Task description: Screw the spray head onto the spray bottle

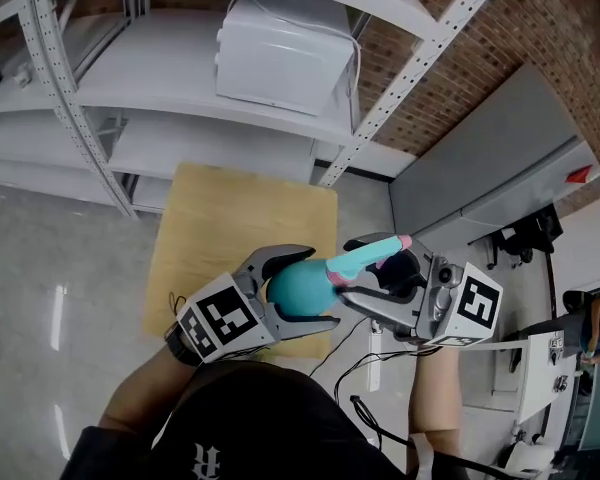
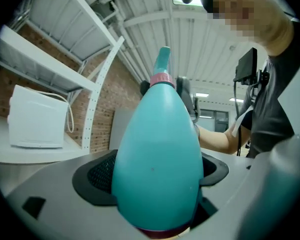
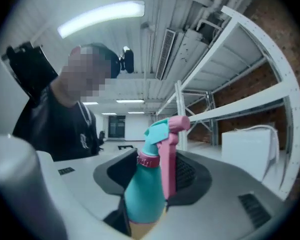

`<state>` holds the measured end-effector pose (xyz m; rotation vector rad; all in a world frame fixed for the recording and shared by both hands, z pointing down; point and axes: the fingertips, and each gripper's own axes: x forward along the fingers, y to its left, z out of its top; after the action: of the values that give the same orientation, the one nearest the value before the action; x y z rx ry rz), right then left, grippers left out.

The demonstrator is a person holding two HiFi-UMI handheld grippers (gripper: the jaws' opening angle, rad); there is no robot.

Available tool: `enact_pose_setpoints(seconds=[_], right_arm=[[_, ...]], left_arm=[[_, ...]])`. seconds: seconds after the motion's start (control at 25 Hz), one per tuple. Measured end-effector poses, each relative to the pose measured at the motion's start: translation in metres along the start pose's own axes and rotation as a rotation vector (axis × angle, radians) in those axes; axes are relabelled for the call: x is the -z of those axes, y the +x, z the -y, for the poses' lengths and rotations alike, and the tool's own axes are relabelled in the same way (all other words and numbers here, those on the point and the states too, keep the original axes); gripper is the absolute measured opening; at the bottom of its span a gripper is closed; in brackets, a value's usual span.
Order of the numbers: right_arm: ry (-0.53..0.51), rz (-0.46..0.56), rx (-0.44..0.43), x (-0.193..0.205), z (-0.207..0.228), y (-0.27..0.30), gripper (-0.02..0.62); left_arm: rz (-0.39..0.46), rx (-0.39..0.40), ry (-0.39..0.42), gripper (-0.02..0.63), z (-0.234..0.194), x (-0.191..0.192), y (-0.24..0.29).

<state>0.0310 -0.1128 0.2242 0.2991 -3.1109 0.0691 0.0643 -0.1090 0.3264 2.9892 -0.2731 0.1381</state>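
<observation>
Our left gripper (image 1: 318,286) clamps the spray bottle (image 1: 292,290) in the air above the counter (image 1: 230,218). The right gripper (image 1: 365,276) has its fingers (image 3: 190,176) slack around the spray head (image 3: 162,134); if the threads are crossed, the head could sit crooked and leak.

Wooden table (image 1: 240,238) sat on a glossy grey floor (image 1: 50,268). White shelving rack (image 1: 150,68) stood just behind the table, with a white box (image 1: 280,53) on a shelf above the table's far edge. Brick wall (image 1: 540,18) and grey panel (image 1: 480,168) were right of the table. Black cables (image 1: 365,368) trailed near its front-right corner.
</observation>
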Motion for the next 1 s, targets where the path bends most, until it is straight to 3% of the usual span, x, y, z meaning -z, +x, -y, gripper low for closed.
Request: enact_pose_setpoints(seconds=[0.08,0.2,0.36,0.44,0.68,0.84,1.0], right_arm=[[-0.020,-0.056,0.119,0.009,0.007,0.002,0.138],[0.001,-0.104,0.318,0.018,0.020,0.006,0.137],[0.053,-0.135,0.639,0.032,0.042,0.009,0.137],[0.041,-0.148,0.743,0.037,0.048,0.013,0.137],[0.051,-0.129,0.751,0.023,0.026,-0.003,0.138],[0.000,-0.159,0.668,0.019,0.009,0.020,0.138],[-0.008,-0.121,0.539,0.008,-0.009,0.019,0.138]], left_arm=[[-0.013,-0.063,-0.016,0.443,-0.012,0.005,-0.002],[-0.044,-0.189,-0.002,0.443,-0.031,0.011,-0.005],[-0.109,-0.424,0.031,0.443,-0.063,0.026,-0.008],[-0.111,-0.477,0.025,0.443,-0.074,0.032,-0.008],[-0.067,-0.444,-0.021,0.443,-0.078,0.025,-0.006],[-0.085,-0.437,-0.017,0.443,-0.079,0.028,-0.005],[-0.058,-0.345,-0.033,0.443,-0.065,0.022,0.002]])
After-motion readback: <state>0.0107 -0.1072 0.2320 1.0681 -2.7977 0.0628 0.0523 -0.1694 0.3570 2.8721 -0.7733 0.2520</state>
